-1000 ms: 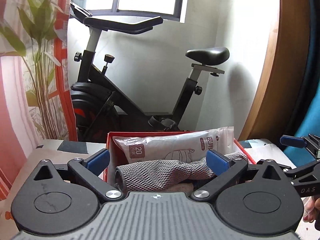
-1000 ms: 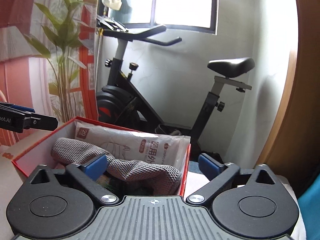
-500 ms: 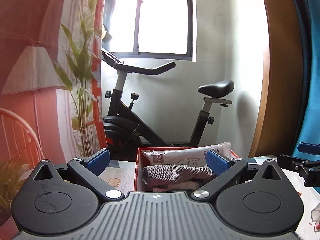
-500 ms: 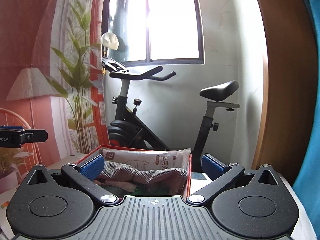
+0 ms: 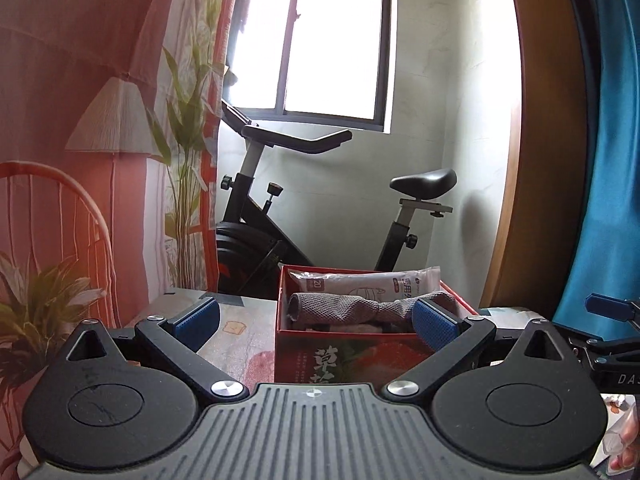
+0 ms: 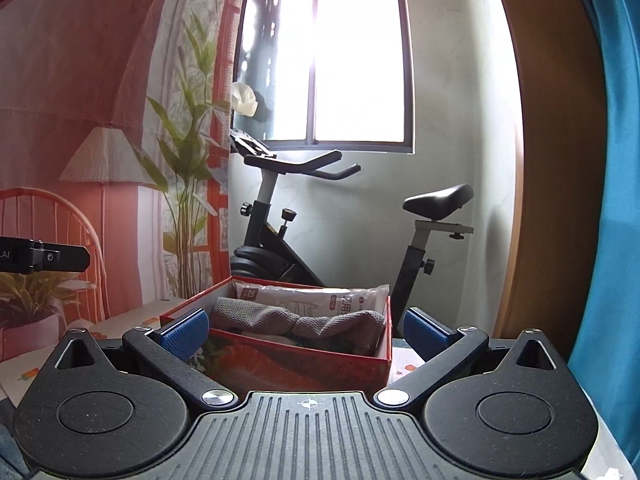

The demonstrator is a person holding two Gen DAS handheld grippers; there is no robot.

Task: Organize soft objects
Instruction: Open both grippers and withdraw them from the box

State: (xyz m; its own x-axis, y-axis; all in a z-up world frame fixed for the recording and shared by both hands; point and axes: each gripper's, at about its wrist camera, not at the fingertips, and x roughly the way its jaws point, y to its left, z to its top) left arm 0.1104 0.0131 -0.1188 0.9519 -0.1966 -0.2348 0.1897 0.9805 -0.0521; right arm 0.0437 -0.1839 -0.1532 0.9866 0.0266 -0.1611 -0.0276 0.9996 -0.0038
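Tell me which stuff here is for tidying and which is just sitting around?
For the tidying:
red box
grey knitted cloth
white plastic packet
left tongs, open
right tongs, open

Just sitting around:
exercise bike
window
printed curtain

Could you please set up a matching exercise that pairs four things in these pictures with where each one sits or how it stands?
Things:
1. grey cloth
2. white packet
3. red box
4. left gripper

Places or states:
A. on the table, holding the soft things
B. open and empty, in front of the box
C. at the back of the box, behind the cloth
D. lying across the box on top of the other things

Pairs: 1-D, 2-C, 3-A, 4-B
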